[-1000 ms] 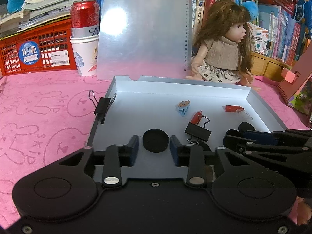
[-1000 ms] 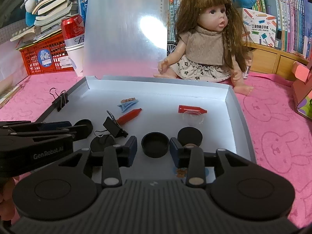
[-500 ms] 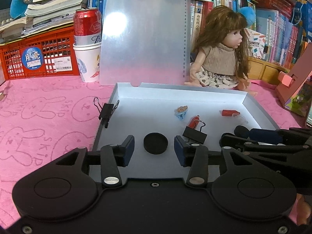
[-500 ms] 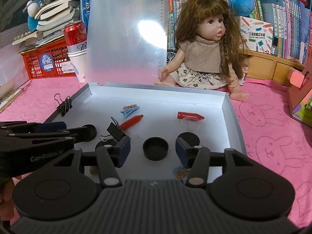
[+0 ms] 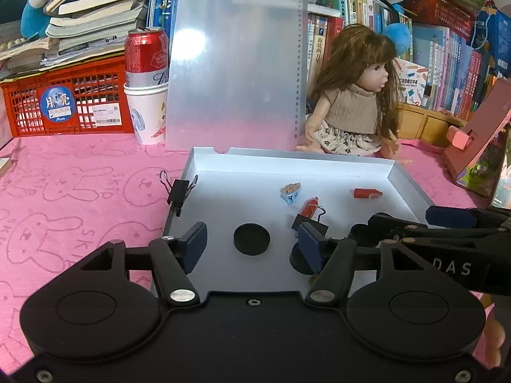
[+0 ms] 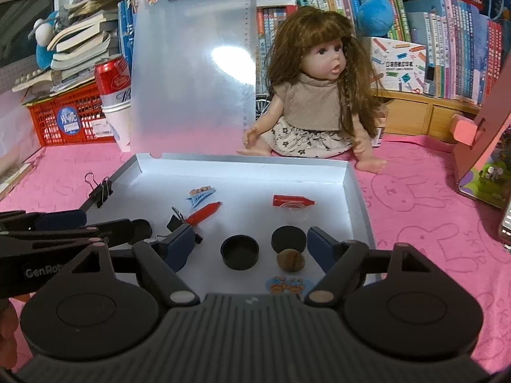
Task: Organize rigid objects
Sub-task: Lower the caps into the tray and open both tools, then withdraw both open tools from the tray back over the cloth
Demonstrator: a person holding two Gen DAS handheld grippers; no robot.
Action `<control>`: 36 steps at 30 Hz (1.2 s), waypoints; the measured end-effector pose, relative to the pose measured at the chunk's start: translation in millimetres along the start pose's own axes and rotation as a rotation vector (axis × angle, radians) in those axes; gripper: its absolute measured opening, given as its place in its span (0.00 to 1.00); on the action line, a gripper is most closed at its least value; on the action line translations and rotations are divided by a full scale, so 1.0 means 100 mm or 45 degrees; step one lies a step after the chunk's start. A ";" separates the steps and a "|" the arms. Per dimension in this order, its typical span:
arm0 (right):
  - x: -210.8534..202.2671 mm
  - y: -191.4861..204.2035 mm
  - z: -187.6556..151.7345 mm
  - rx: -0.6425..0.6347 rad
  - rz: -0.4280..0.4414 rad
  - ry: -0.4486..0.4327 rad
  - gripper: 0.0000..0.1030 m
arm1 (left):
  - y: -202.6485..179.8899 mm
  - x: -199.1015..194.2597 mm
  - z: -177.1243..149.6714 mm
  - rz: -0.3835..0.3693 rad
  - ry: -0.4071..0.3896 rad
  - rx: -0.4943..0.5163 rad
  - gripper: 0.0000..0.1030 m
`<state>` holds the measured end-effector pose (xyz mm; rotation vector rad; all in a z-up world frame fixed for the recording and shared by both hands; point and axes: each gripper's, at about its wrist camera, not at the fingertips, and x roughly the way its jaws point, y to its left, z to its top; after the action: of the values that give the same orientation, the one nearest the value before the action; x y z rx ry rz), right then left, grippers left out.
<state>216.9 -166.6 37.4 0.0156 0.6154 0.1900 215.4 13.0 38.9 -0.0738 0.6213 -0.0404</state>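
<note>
An open white case [image 5: 405, 178] [image 6: 357, 191] lies on the pink cloth with its clear lid upright. Inside are black round caps [image 5: 251, 239] [image 6: 240, 252] [image 6: 288, 238], a red crayon [image 6: 204, 213], a red crayon piece [image 5: 365, 193] [image 6: 292, 200], a blue hair clip [image 5: 290, 191] [image 6: 200, 194], a black binder clip [image 5: 308, 221] and a brown round piece [image 6: 290, 260]. Another binder clip [image 5: 178, 191] [image 6: 100, 190] grips the case's left wall. My left gripper [image 5: 252, 247] is open and empty above a cap. My right gripper [image 6: 250, 247] is open and empty above another cap.
A doll [image 5: 351, 95] [image 6: 316, 95] sits behind the case. A red can in a paper cup [image 5: 147, 86] and a red crate [image 5: 64, 105] with books stand back left. A pink stand [image 5: 476, 146] is at the right. Bookshelves line the back.
Both grippers have opened wider and pulled back and up from the case. The caps stay lying on the case floor.
</note>
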 end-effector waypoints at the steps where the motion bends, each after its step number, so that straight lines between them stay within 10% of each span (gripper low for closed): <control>1: -0.02 0.00 0.00 0.004 -0.002 -0.005 0.85 | 0.00 -0.02 0.00 -0.001 -0.003 0.003 0.63; 36: -0.95 0.09 0.01 -0.031 -0.045 -0.165 0.98 | 0.03 -1.12 -0.01 -0.066 -0.123 -0.003 0.78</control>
<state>140.0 -174.8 92.8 -0.0065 0.4838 0.1609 123.8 22.5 102.6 -0.0938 0.5226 -0.0856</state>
